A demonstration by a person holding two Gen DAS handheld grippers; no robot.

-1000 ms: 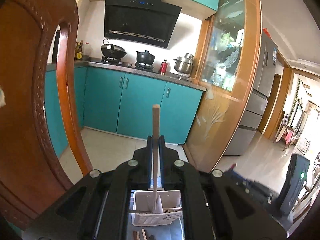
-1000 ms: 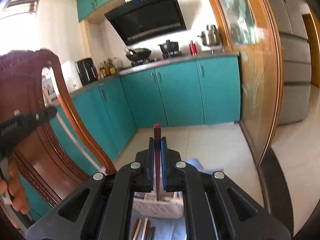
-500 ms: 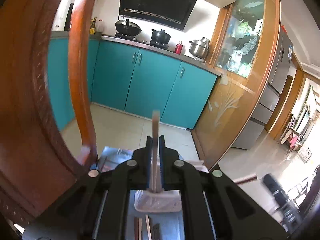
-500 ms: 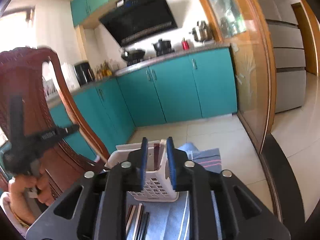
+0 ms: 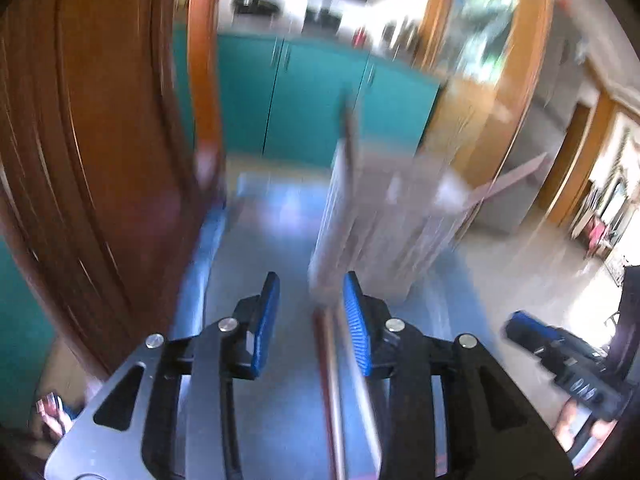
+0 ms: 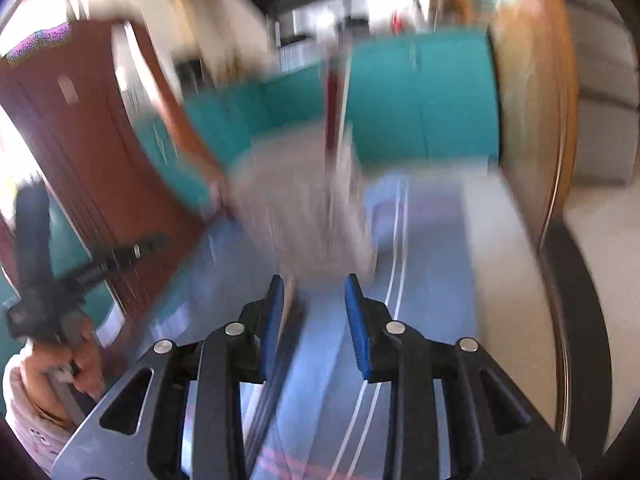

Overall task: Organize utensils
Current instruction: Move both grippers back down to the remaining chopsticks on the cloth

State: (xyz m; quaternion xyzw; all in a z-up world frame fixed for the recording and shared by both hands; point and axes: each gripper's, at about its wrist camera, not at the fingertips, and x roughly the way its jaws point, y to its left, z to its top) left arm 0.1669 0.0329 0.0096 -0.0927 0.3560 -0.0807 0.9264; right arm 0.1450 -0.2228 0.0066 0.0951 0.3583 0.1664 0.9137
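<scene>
- Left wrist view: the left gripper [image 5: 311, 312], black with blue ribbed pads, has just been opening and stands released; nothing is pressed between its pads.
- Just beyond its fingertips stands the white perforated plastic utensil basket [image 5: 384, 224], heavily blurred, resting on the blue cloth [image 5: 276, 240].
- A dark slender stick [image 5: 349, 132] rises upright out of the basket's left part, and a pale flat stick [image 5: 508, 179] leans out over its right rim.
- Loose chopstick-like utensils [image 5: 332, 384], one reddish and one pale, lie on the cloth in front of the basket, running under the gap between the pads; they appear to lie below the pads, not gripped.
- To the basket's right, the right gripper [image 5: 560, 356] shows, held by fingers.
- Left of the basket stands a carved brown wooden chair back [image 5: 92, 160].
- Right wrist view: the right gripper [image 6: 315, 312] has also just been opening and stands released, its pads holding nothing.
- The basket [image 6: 304, 208] sits just beyond its fingertips, with a dark red stick [image 6: 331, 108] upright in it.
- Dark utensils [image 6: 276, 368] lie on the cloth [image 6: 432, 248] before the basket, below the left pad.
- Far left of the basket, a hand [image 6: 82, 364] holds the left gripper [image 6: 120, 258].
</scene>
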